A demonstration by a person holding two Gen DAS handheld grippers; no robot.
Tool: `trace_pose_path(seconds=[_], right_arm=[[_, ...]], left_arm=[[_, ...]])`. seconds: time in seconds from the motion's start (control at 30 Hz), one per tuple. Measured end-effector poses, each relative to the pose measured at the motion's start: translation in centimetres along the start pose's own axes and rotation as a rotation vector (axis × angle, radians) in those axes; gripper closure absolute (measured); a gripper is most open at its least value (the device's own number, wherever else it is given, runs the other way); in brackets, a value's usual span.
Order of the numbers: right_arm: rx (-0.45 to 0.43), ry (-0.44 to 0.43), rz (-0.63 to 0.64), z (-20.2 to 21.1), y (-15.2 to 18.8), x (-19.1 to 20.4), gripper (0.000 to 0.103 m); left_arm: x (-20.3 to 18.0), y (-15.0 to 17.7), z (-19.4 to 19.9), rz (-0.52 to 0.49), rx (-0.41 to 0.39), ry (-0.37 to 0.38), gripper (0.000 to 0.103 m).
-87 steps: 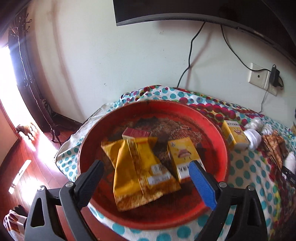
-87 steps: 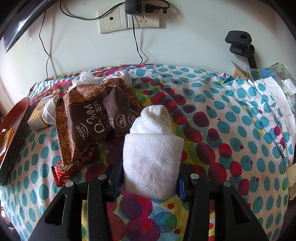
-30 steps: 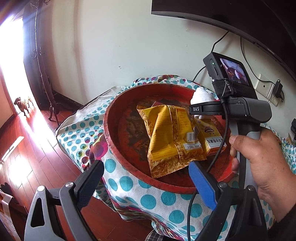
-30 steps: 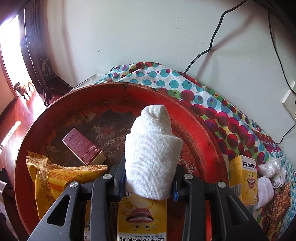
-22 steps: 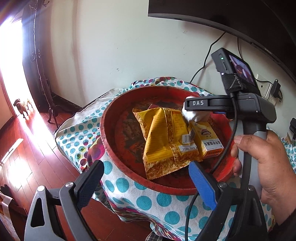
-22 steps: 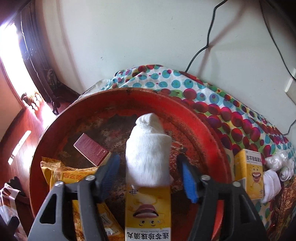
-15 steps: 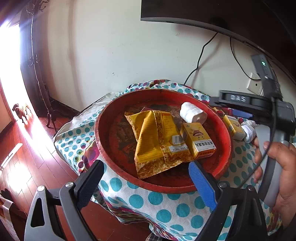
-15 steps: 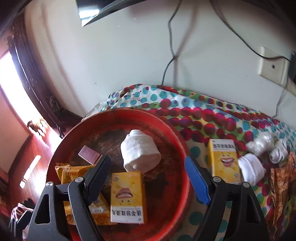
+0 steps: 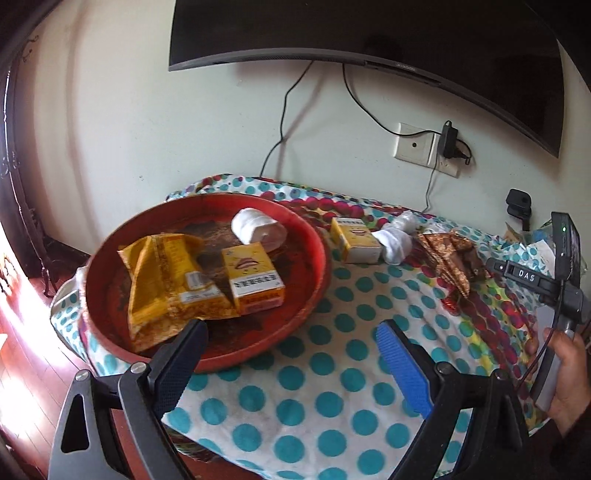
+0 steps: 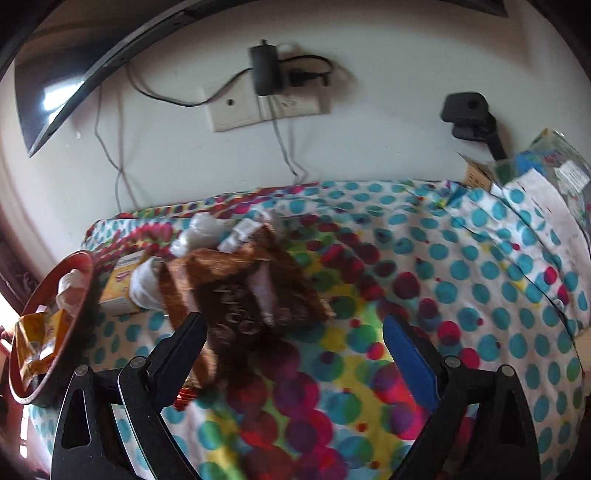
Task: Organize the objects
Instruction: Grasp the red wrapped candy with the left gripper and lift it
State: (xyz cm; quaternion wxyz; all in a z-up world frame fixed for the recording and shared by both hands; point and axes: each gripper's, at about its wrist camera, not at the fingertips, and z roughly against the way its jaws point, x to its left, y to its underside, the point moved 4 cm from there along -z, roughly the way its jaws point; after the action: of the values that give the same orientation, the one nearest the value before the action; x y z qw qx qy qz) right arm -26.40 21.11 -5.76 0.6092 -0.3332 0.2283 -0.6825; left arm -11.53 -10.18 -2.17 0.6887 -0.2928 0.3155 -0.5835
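**Over the polka-dot table: both sets of fingers released, rolled sock lying in the red tray**

On the table (image 9: 325,373), which is covered by a white cloth with teal dots and a multicoloured patch, a round red tray (image 9: 317,280) is seen at the left end. Inside the tray a rolled white sock (image 9: 258,229) is laid at the far side, a yellow carton (image 9: 253,280) printed with a smiling mouth is laid just in front of it, and a crumpled yellow snack bag (image 9: 166,280) is spread to the left, touching the carton.

Outside the tray, just beside its right rim, a second yellow carton (image 9: 354,240) is placed on the cloth. A second white sock (image 9: 393,242) is pressed against its right end, and a brown snack packet (image 9: 448,258) is laid further right.

The left gripper (image 9: 290,360) is held above the near edge of the table, its fingers spread wide and nothing held between them. The right gripper (image 10: 293,354) is held over the colourful part of the cloth, fingers likewise spread and empty, with the brown packet lying just beyond the left finger; this view is blurred. The handle of the right gripper, grasped by the right hand (image 9: 569,373), is seen at the right edge of the left wrist view.

On the wall behind, a wall socket (image 9: 424,149) is mounted beneath a dark television (image 9: 369,33).
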Motion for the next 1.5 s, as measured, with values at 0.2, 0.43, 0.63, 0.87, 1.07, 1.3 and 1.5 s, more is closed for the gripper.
trace_pose_path(seconds=[0.2,0.43,0.63,0.87,1.07,1.3,1.5], right_arm=[[0.016,-0.027,-0.096,-0.9,1.4,-2.9,0.007],[0.014,-0.087,-0.275,-1.2,1.9,-5.8,0.005],[0.008,-0.108,-0.290,-1.2,2.1,-5.9,0.005],[0.015,-0.105,-0.279,-1.3,2.0,-5.7,0.003],[0.016,-0.103,-0.277,-1.4,2.0,-5.6,0.003],[0.019,-0.099,-0.273,-1.4,2.0,-5.5,0.003],[0.020,-0.097,-0.271,-1.4,2.0,-5.4,0.003]], left_arm=[[-7.9,-0.5,-4.3,-0.076,0.113,0.137,0.008],[-18.2,2.0,-8.5,-0.360,0.167,0.229,0.008],[-20.4,1.5,-13.1,-0.476,0.217,0.245,0.008],[-20.4,0.4,-15.8,-0.491,0.270,0.297,0.030],[-21.2,0.1,-15.8,-0.494,0.280,0.342,0.077],[-21.7,1.1,-14.3,-0.510,0.266,0.321,0.084],[-20.1,2.3,-12.2,-0.443,0.253,0.274,0.084]])
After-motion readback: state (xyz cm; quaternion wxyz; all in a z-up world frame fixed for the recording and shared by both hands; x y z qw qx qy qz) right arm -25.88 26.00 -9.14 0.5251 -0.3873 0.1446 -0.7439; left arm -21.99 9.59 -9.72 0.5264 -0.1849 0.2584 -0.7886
